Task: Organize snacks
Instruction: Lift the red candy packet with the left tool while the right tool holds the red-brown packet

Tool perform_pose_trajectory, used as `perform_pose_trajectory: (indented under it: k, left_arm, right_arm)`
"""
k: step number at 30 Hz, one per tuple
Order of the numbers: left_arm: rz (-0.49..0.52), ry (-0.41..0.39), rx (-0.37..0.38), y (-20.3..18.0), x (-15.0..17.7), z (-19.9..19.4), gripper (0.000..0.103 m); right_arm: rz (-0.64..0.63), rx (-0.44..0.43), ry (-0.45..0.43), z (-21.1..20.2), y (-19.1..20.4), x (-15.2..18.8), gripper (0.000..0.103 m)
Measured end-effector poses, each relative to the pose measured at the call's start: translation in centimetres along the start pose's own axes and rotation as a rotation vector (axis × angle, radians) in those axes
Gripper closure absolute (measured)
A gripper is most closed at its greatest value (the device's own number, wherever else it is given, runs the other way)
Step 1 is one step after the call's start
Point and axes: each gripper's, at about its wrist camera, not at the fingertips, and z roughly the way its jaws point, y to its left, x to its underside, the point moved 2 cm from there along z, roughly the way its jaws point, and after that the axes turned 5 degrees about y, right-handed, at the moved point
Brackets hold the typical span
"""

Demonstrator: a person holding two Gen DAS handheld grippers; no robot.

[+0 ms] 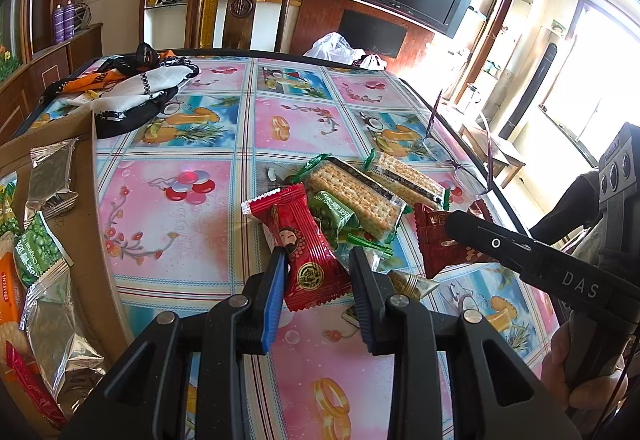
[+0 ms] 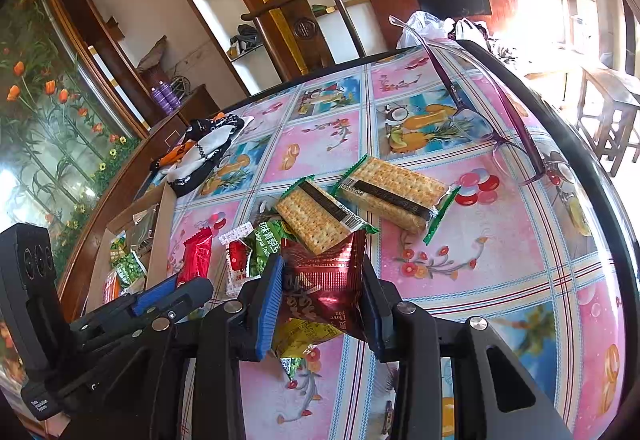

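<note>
Here the left gripper (image 1: 318,272) clamps a light, crinkly red candy packet (image 1: 298,246) mid-body, while the right gripper (image 2: 322,288) pinches a slippery maroon foil pouch (image 2: 322,272) beside it on the desk (image 1: 180,224).

left hand-held gripper (image 1: 318,272): clamped, angled down | right hand-held gripper (image 2: 322,286): clamped, angled down

Cracker packets (image 2: 394,192): two, centre of the right wrist frame.
Bright red sweet packets (image 1: 308,252): one, lower centre.
Dark red foil packets (image 2: 326,280): one, lower centre.
Green pea packets (image 2: 266,244): one in the pile.
Spectacles (image 2: 516,144): one pair, upper right.
Cardboard box (image 1: 86,240): one, left edge.
</note>
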Motion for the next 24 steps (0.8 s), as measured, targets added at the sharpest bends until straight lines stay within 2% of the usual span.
perform_pose_trajectory:
  k: [24]
  left_arm:
    - [0.001, -0.005, 0.002, -0.04, -0.16, -0.26, 0.073]
  right_arm:
    - [0.004, -0.002, -0.005, -0.18, -0.01, -0.05, 0.065]
